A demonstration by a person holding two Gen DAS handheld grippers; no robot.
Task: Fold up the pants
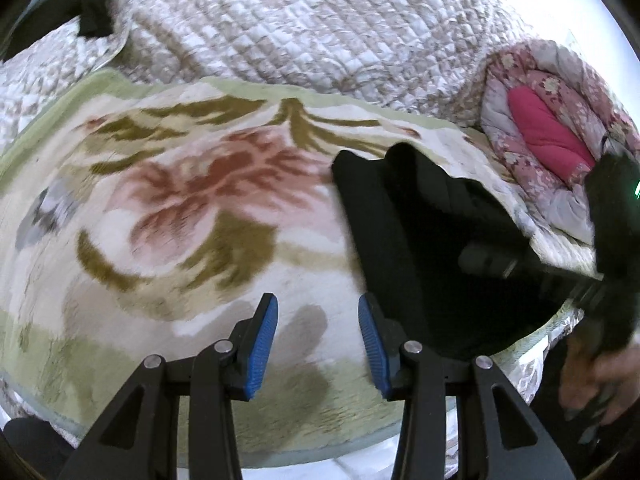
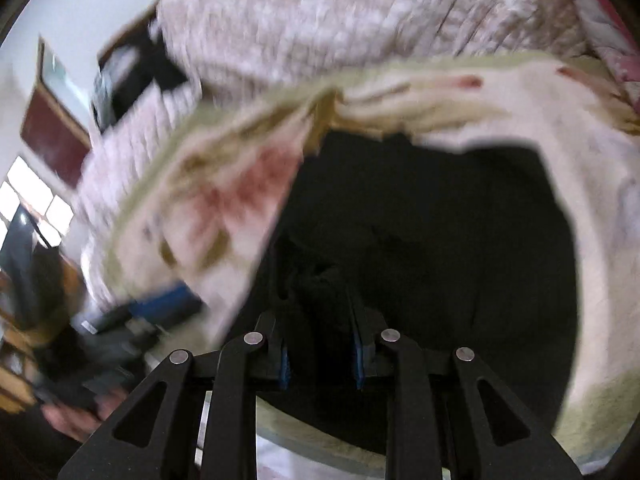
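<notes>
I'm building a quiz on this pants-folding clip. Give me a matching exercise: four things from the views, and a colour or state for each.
Things:
1. pants
2. left gripper
3. right gripper
4. floral blanket

Descriptions:
A. cream, with pink flower and olive leaves
B. black
C. jaws apart, nothing between them
D. closed on dark cloth

Pairs: 1-B, 2-C, 3-D, 4-A

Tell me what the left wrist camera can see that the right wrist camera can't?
Only the left wrist view shows the open left gripper with nothing between its blue pads, the big pink flower on the blanket, and a pink rolled quilt. Only the right wrist view shows the right gripper closed on black cloth, and a bright window. Both show the black pants on the floral blanket and the white quilted bedspread.
</notes>
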